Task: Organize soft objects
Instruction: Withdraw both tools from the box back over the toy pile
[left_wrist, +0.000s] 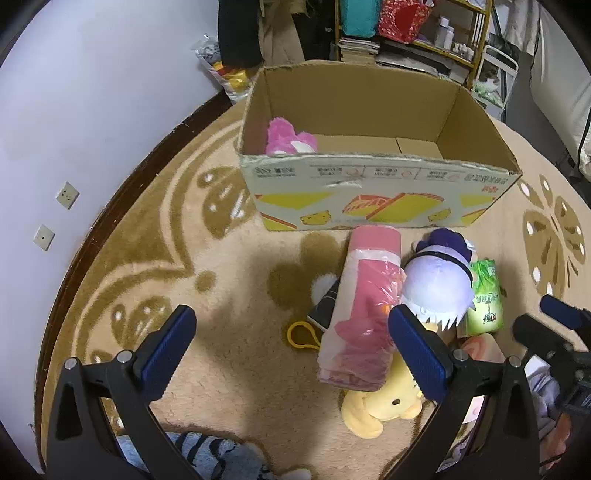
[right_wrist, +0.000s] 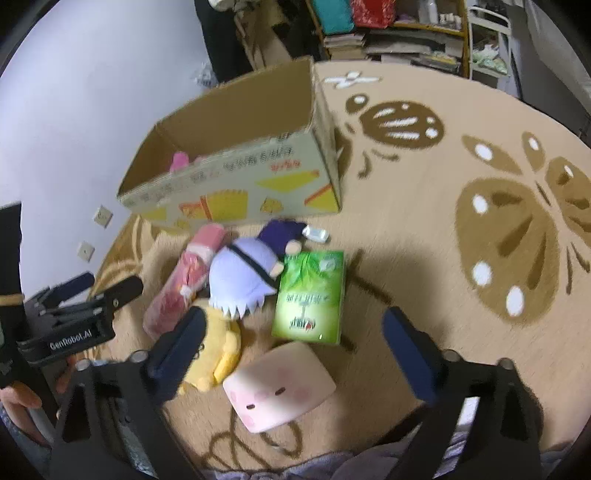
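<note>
Tan pile, patterned in brown, is the carpet (left_wrist: 229, 295) that fills both views and carries everything. On it, in the upper middle of your left wrist view, stands the open cardboard box (left_wrist: 369, 184), with a pink plush (left_wrist: 286, 138) in its left corner.

Just below the box, centre-right, lies the heap of soft things. A pink roll in clear wrap (left_wrist: 364, 310) runs lengthwise toward you, one end at the box's front wall. A lavender doll (left_wrist: 437, 284) lies against its right side, and a green tissue pack (left_wrist: 484, 295) sits against the doll's right side. The yellow plush (left_wrist: 376, 402) lies at the roll's near end, partly under it. In your right wrist view a pale pink pig cushion (right_wrist: 279, 387) sits low and central, just below the tissue pack.

Your left tongs (left_wrist: 291, 350) stand wide apart over bare carpet, holding nothing, the right pad in front of the doll and roll. Your right tongs (right_wrist: 295, 354) are likewise spread and empty, the pig cushion between their pads.
</note>
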